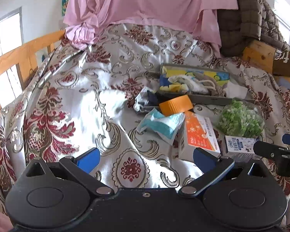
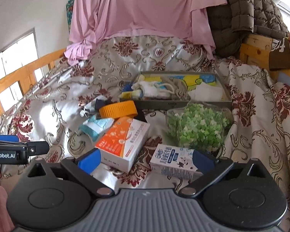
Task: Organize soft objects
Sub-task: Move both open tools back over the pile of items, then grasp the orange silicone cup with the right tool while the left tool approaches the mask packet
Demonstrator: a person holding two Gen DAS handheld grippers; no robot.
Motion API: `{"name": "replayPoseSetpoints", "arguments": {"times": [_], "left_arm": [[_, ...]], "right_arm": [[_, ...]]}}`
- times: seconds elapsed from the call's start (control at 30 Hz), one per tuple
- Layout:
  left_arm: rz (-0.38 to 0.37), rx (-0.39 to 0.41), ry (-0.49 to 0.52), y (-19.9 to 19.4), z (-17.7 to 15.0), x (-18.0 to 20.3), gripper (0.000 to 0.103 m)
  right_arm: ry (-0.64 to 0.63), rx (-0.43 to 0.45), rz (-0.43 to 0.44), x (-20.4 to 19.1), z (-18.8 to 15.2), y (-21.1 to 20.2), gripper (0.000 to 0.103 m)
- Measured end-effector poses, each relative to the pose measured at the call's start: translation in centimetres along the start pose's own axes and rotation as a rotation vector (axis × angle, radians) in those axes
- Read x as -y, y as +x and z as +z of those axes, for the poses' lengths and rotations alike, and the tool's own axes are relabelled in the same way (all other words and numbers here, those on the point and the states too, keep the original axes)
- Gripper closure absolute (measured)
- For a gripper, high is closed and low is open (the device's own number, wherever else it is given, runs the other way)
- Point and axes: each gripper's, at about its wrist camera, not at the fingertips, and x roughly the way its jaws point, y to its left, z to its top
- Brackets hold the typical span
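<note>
A grey tray (image 2: 183,102) (image 1: 206,97) on the patterned bedspread holds several soft cloths and a rope-like piece. In front of it lie a teal-and-white cloth (image 2: 96,126) (image 1: 162,124), a small striped pouch (image 1: 143,98) (image 2: 90,106), an orange tape roll (image 2: 118,109) (image 1: 175,105), an orange-and-white box (image 2: 123,141) (image 1: 198,137), a bag of green bits (image 2: 197,127) (image 1: 239,118) and a small blue-and-white carton (image 2: 174,160) (image 1: 239,147). My left gripper (image 1: 146,157) stands open over bare bedspread. My right gripper (image 2: 146,158) is open, its fingers flanking the box and the carton without gripping.
A pink sheet (image 2: 145,9) and a brown quilted jacket (image 2: 247,13) hang at the back. Wooden bed rails (image 1: 19,56) run along the left, a wooden post (image 2: 257,48) at the right. The other gripper shows at each view's edge.
</note>
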Motion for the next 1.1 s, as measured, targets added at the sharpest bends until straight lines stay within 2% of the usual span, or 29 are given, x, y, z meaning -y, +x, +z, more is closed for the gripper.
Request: {"name": "replayPoseSetpoints", "arguments": {"times": [0.2,0.3,0.53,0.73,0.8,0.87,0.97,1.1], "left_arm": [[-0.031,-0.134,-0.033,2.3,0.8,-0.7,0.001],[-0.033,-0.172,-0.040,3.4,1.2,-1.2,0.001],[-0.007,-0.241,0.052,5.9,2.7,-0.8,0.001],[-0.042,-0.233,0.111,6.5,3.8,-0.6,0.001],[-0.052,-0.257,0.124,7.4,4.5,-0.4,0.001],[-0.096,-0.262,0.145,8.4,5.3,-0.2,0.001],[-0.162,-0.229,0.184,9.8,6.1,-0.2,0.001],[-0.158,-0.234,0.198,12.0,5.6,-0.6,0.001]], "right_arm": [[-0.033,-0.039,-0.004,-0.6,-0.2,1.5,0.000],[-0.045,-0.065,-0.010,-0.8,-0.3,2.4,0.000],[-0.048,-0.107,-0.028,-0.8,-0.4,4.2,0.000],[0.008,-0.107,-0.036,-0.2,1.4,5.7,0.000],[0.011,-0.090,-0.024,-0.1,2.5,6.4,0.000],[-0.002,-0.076,-0.014,-0.1,3.7,7.4,0.000],[-0.019,-0.045,-0.016,-0.1,5.2,9.0,0.000],[0.001,-0.062,0.017,0.2,6.0,11.0,0.000]]}}
